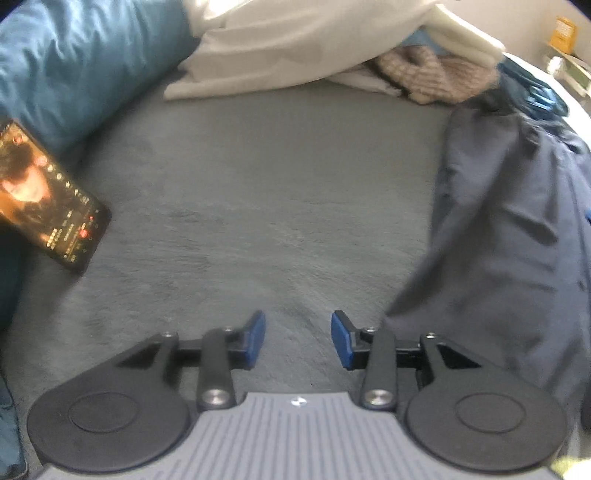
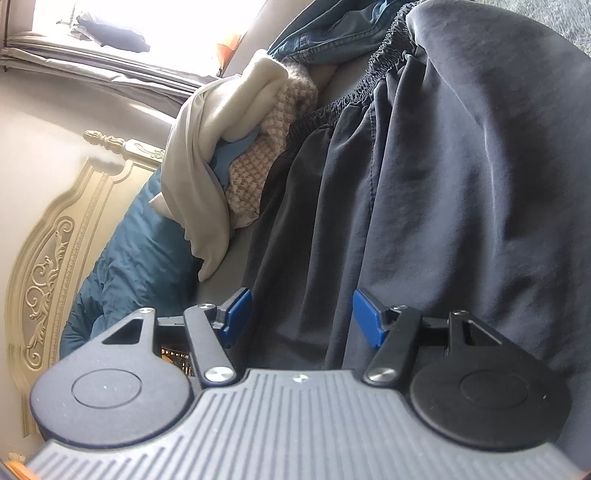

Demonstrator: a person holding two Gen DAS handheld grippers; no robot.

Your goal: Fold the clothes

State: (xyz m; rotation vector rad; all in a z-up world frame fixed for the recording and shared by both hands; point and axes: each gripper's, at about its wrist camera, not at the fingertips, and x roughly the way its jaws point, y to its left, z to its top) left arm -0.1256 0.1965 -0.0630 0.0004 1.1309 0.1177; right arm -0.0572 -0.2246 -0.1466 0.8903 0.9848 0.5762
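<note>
Dark navy trousers (image 1: 509, 236) with an elastic waistband (image 2: 354, 92) lie bunched on the grey bed cover (image 1: 266, 192), at the right of the left wrist view and filling the right wrist view. My left gripper (image 1: 298, 339) is open over bare cover, just left of the trousers' near edge, with nothing between its blue pads. My right gripper (image 2: 302, 317) is open too, its blue pads either side of a hanging fold of the trousers; I cannot tell whether they touch the cloth.
A lit phone (image 1: 44, 199) lies at the left on the cover beside a teal duvet (image 1: 74, 66). A pile of white cloth (image 1: 295, 44), a beige knit (image 1: 436, 74) and denim (image 2: 332, 33) sits at the back. A carved cream headboard (image 2: 62, 251) stands beyond.
</note>
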